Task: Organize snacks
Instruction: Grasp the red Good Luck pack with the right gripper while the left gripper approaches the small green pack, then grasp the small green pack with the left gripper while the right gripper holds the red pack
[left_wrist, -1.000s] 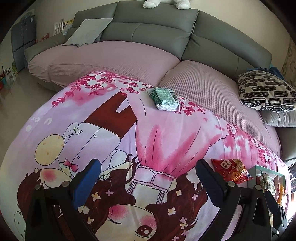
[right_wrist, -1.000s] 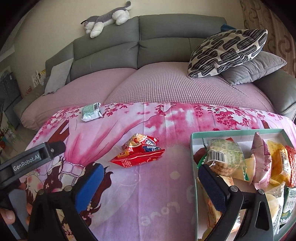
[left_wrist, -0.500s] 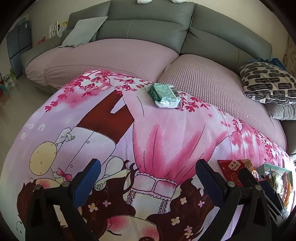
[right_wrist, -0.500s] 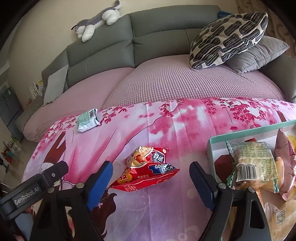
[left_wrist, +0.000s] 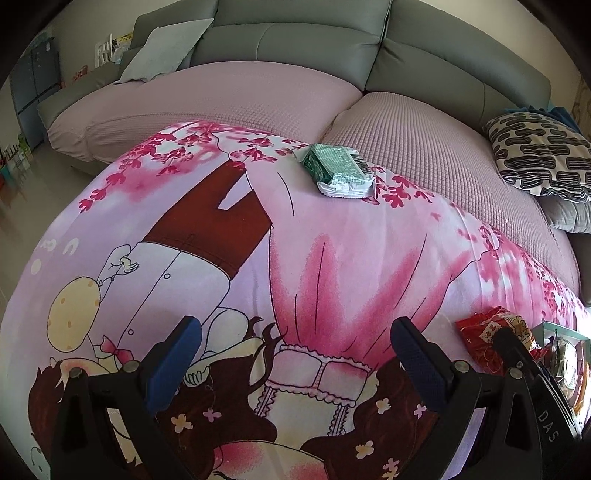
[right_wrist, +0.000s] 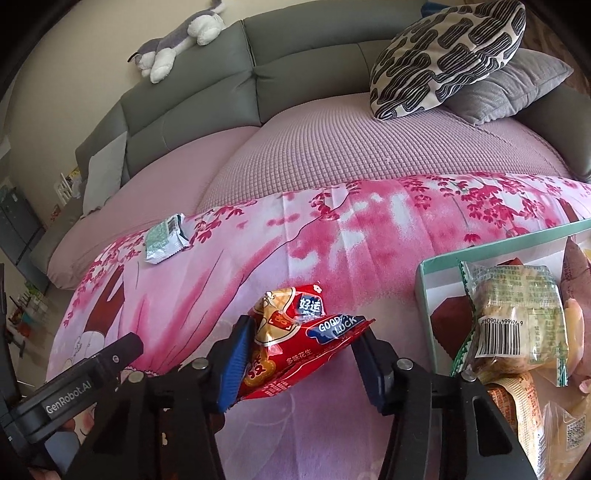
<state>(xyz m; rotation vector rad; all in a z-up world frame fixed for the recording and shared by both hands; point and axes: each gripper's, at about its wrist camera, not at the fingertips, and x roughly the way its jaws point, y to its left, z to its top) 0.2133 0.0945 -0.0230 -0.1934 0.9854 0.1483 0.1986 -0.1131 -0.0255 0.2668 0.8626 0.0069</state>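
Straddling the red peanut packet (right_wrist: 295, 343) on the pink cartoon sheet (right_wrist: 369, 258), right gripper (right_wrist: 301, 363) pads look to touch it, maybe pinching. Left gripper (left_wrist: 295, 363) spread, holding nothing. Green packet (left_wrist: 338, 168) near sofa edge; snack box (right_wrist: 424, 291) just right.

Red snack packet (right_wrist: 295, 343) lies crumpled between fingers (right_wrist: 236, 363); green packet (right_wrist: 164, 239) lies flat, well apart.
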